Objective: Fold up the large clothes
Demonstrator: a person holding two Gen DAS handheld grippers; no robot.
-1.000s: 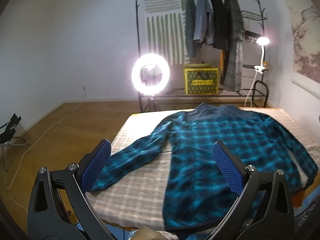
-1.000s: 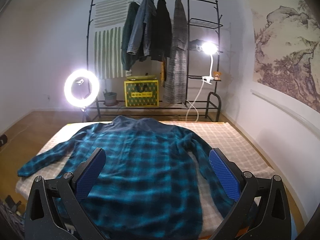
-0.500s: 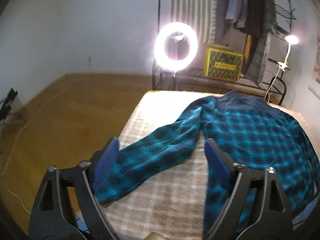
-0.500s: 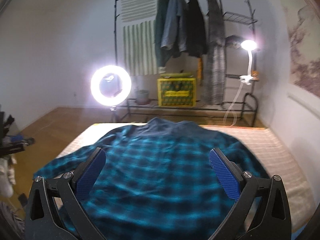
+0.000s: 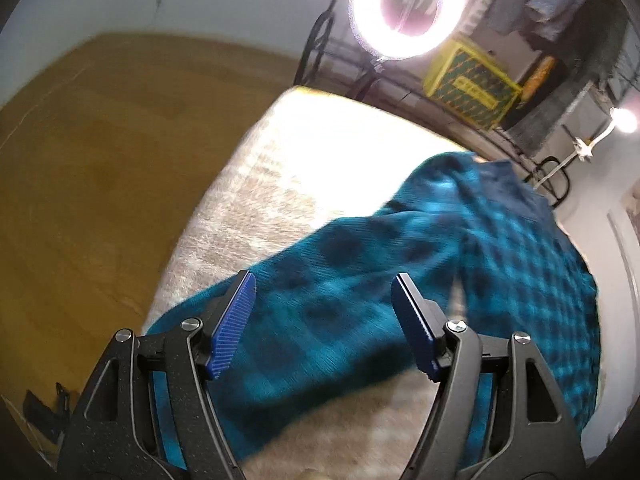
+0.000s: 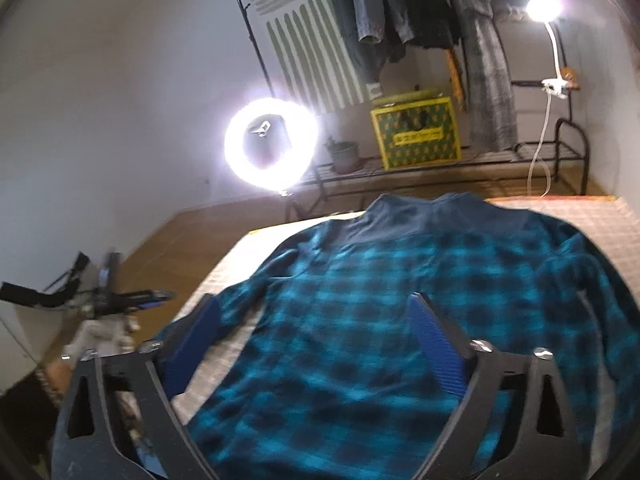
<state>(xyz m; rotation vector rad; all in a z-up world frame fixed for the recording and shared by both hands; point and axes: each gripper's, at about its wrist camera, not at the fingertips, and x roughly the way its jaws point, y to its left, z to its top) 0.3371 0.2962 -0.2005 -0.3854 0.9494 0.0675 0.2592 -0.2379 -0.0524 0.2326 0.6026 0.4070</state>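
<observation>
A teal and black plaid shirt with a dark blue collar lies spread flat on the bed. In the left wrist view its left sleeve stretches toward the bed's near left corner. My left gripper is open and empty, low over that sleeve, with one finger on each side of it. My right gripper is open and empty, above the shirt's body near the left shoulder. The left gripper also shows at the far left of the right wrist view.
The bed has a beige checked cover. A lit ring light stands past the far left corner. A clothes rack, a yellow box and a clip lamp stand against the back wall. Wooden floor lies left.
My left gripper has swung left and dropped close over the left sleeve. My right gripper has turned left and moved in over the shirt's body. The shirt has not moved.
</observation>
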